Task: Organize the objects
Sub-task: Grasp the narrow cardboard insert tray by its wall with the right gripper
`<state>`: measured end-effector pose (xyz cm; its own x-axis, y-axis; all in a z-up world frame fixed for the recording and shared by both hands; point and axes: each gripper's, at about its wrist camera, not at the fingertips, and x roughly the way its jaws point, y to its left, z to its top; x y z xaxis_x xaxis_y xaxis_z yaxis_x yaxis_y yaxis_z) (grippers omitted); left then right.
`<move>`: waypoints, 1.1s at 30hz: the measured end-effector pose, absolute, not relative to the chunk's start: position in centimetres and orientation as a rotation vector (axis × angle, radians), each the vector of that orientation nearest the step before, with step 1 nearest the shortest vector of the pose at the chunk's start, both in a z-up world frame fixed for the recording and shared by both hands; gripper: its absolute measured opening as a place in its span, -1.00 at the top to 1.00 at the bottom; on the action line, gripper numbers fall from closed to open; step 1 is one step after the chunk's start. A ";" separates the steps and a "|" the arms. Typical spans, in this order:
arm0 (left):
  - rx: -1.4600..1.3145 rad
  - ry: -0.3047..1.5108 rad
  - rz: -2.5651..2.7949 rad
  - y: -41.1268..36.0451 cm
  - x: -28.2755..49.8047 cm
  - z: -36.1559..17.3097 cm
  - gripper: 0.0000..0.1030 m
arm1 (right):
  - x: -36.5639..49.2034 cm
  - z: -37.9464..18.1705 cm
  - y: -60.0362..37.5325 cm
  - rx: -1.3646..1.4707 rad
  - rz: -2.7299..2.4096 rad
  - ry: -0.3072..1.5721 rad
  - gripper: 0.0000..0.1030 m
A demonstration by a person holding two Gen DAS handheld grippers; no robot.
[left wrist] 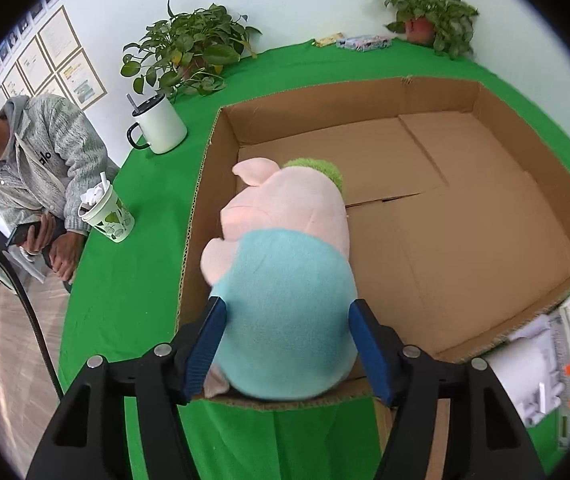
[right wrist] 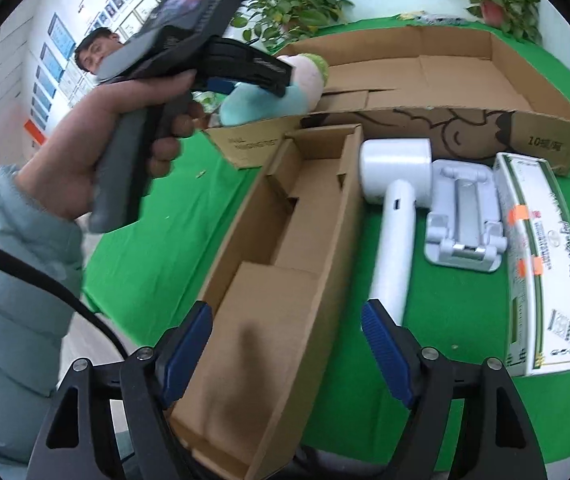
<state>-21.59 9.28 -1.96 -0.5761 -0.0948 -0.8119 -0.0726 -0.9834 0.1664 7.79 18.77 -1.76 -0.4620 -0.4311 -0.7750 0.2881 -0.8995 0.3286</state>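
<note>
Blue-padded, the left claw flanked the plush pig at the big carton's near wall, grip uncertain; it should part fully and withdraw, while the right claw hung open.

Plush toy at near-left corner inside large box on counter. Narrow box just near of it. Right of that: handled device, stand, carton. Mug, cup left; plants far.
</note>
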 end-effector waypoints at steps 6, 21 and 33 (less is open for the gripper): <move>1.257 -0.105 -2.969 6.8 -14.5 3.0 -0.45 | 6.2 -3.1 16.9 1.371 -2.432 -0.090 -0.14; 1.713 0.407 -2.976 7.5 -9.9 -6.5 -0.29 | 5.4 -2.8 16.6 1.391 -2.488 -0.037 0.75; 1.819 0.341 -2.892 8.5 -6.9 -9.4 0.60 | 6.0 -3.2 15.4 1.444 -2.473 0.020 0.75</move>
